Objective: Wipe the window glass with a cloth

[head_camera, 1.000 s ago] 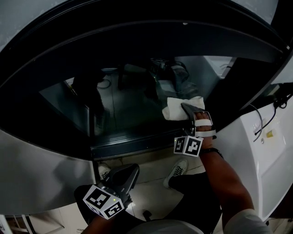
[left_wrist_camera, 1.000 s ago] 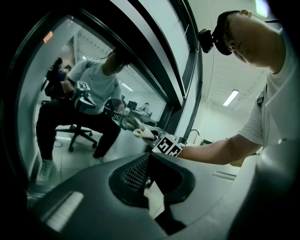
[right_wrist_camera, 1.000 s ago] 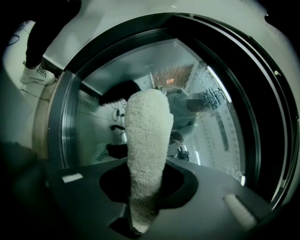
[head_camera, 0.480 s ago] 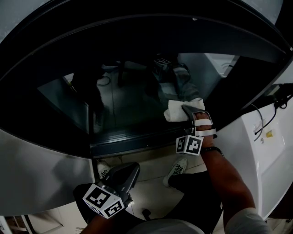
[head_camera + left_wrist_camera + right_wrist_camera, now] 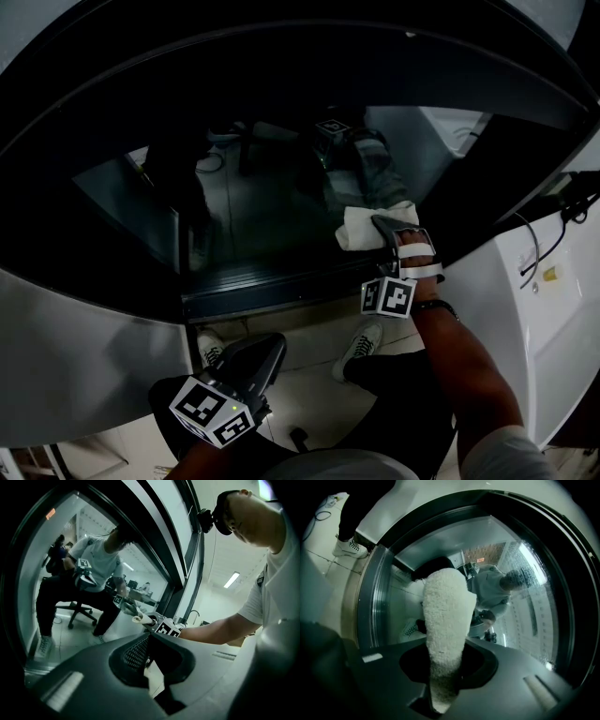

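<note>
The window glass (image 5: 262, 216) is dark and mirrors the room and a seated person. A white fluffy cloth (image 5: 367, 225) lies against its lower right part, with my right gripper (image 5: 386, 228) shut on it. In the right gripper view the cloth (image 5: 445, 616) stands up from between the jaws of the right gripper (image 5: 446, 644) and touches the glass (image 5: 393, 588). My left gripper (image 5: 270, 352) hangs low, well below the sill, jaws together and holding nothing. From the left gripper view, the left gripper (image 5: 149, 637) points toward the cloth (image 5: 139, 618) and the right arm.
A thick black frame (image 5: 281, 56) rings the glass, with a grey sill (image 5: 272, 291) beneath it. White wall panels sit at the left (image 5: 75, 347) and right (image 5: 525, 309), the right one carrying cables (image 5: 539, 248). The person's shoes (image 5: 361, 347) rest on the tiled floor below.
The right gripper and cloth have barely shifted on the glass, slightly down and right. The left gripper has stayed where it was.
</note>
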